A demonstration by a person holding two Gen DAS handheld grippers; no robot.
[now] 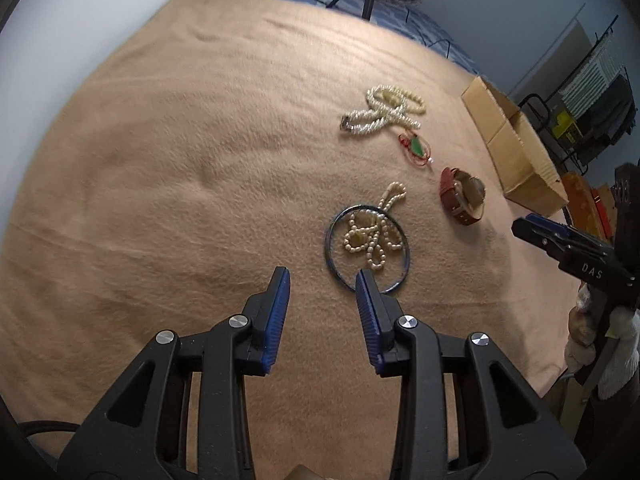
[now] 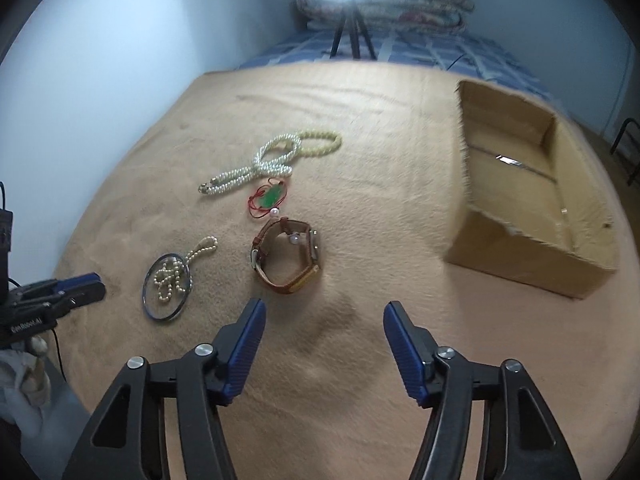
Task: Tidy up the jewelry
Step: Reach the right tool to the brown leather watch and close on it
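Bed: tan blanket (image 2: 360,128) spread over it, folded quilts (image 2: 400,4) and a lamp tripod (image 2: 352,36) at the far end.
Jewelry: I see it all lying on the blanket, left of the box.
Pearls: twisted rope (image 2: 264,160) farthest from me, overlapping a yellowish bead loop (image 2: 324,142).
Pendant: green, on red cord (image 2: 272,198), just beside the rope.
Watch: brown strap (image 2: 286,256), between pendant and my right gripper.
Bangle: dark ring (image 1: 367,249) with a small pearl string (image 1: 372,236) lying partly inside it.
Box: open cardboard (image 2: 532,208), well apart on the right.
Left gripper (image 1: 322,294): my jaws partly open, nothing between them, right fingertip (image 1: 366,292) over the bangle's near edge.
Right gripper (image 2: 324,322): my jaws wider apart, empty, above bare blanket near the watch.
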